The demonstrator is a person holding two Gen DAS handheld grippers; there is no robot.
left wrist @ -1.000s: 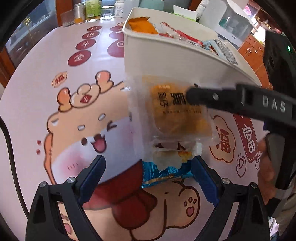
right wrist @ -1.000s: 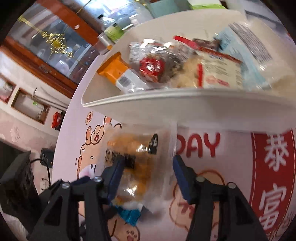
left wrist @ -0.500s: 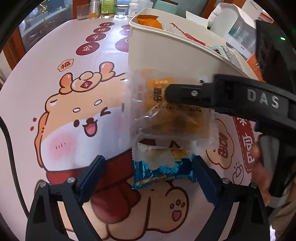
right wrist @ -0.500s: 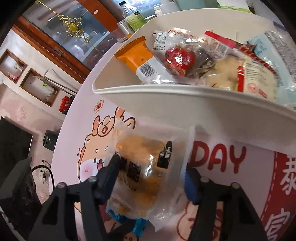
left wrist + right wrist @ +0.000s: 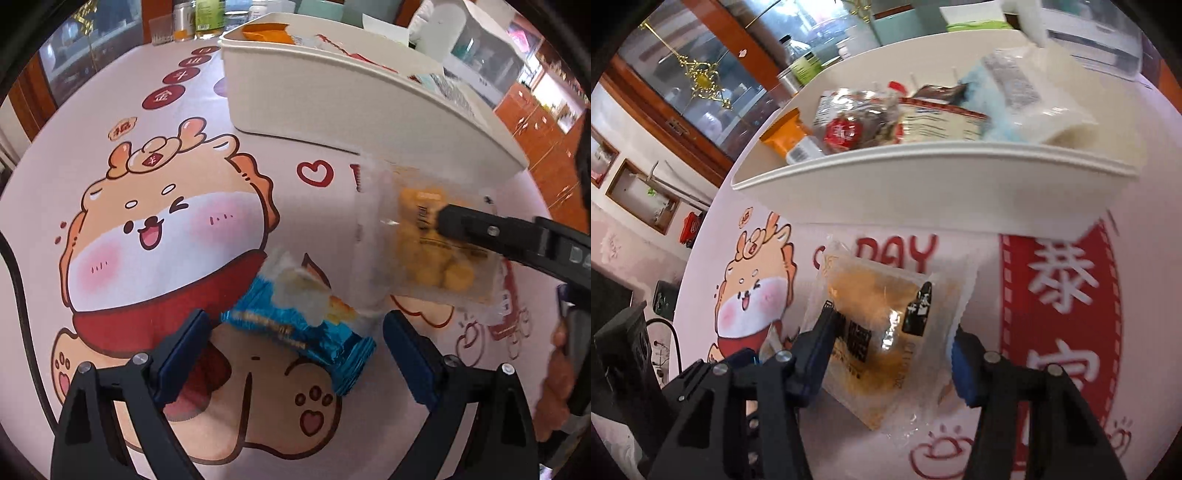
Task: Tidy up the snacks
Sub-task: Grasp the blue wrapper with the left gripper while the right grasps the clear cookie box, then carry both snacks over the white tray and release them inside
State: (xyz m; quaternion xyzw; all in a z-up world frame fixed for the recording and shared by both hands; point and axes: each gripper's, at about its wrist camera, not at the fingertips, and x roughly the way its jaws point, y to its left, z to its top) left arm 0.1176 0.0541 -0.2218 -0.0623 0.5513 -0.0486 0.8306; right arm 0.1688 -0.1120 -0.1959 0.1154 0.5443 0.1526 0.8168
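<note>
On the cartoon-printed tablecloth (image 5: 155,155), left wrist view: left gripper (image 5: 295,347) low over the cloth, jaws wide apart, holding nothing. Blue snack wrapper (image 5: 299,325) lies flat on the cloth between the two blue pads (image 5: 406,354), touching neither that can be seen. To the right, the right gripper (image 5: 443,221) reaches in from the side, one black finger across a clear packet of yellow-brown snacks (image 5: 424,251). Packet is raised, tilted, in front of the near wall of the white bin (image 5: 332,99). Person's hand (image 5: 557,387) partly visible at right edge, around the handle. Bin stands farther back on the cloth with snacks inside.

Right wrist view: right gripper (image 5: 890,354) pads pressed on opposite sides of the clear packet (image 5: 886,317); left finger over the printed label, right pad at the packet's edge. Jaws clamped on it, fairly wide. Packet sits below the bin's rim (image 5: 923,162), short of the wall. Bin holds an orange packet (image 5: 783,136), a red-labelled snack (image 5: 846,129) and a pale blue bag (image 5: 997,110). Left gripper's black body (image 5: 628,354) at lower left.
</note>
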